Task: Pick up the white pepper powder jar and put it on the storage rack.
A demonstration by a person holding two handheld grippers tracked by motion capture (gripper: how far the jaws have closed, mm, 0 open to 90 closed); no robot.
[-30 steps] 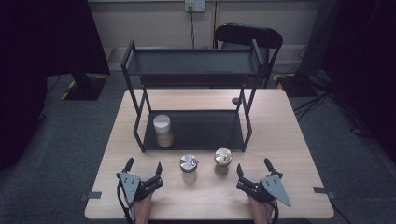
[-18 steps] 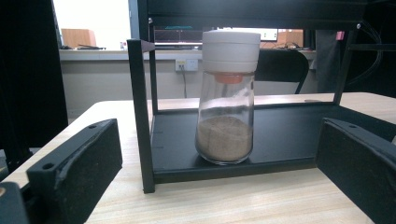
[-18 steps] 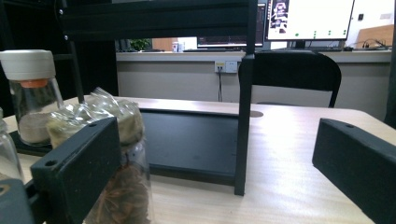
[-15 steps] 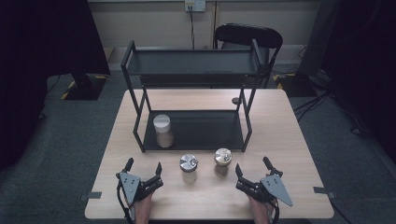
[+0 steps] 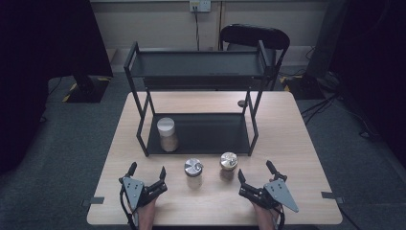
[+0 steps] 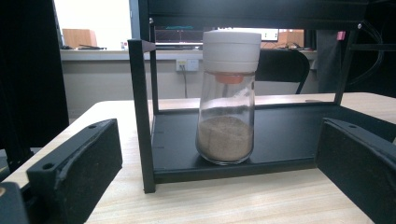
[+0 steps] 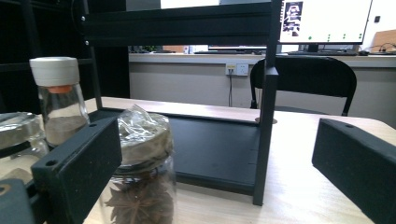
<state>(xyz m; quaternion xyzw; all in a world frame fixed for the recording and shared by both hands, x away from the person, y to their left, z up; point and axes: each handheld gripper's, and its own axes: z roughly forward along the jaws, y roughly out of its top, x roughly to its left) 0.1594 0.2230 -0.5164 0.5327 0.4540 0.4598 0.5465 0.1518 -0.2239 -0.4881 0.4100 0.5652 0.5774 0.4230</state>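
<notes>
A black two-tier rack stands on the wooden table. On the left of its lower shelf is a white-capped glass jar holding brown powder. In front of the rack stand two silver-lidded jars: one in the middle, and one to its right with star anise inside. My left gripper rests open at the front left, facing the powder jar. My right gripper is open at the front right, with the star anise jar just beyond its left jaw.
A black chair stands behind the table. A small dark round object lies on the table behind the rack's right legs. The rack's top shelf and the right part of its lower shelf are bare.
</notes>
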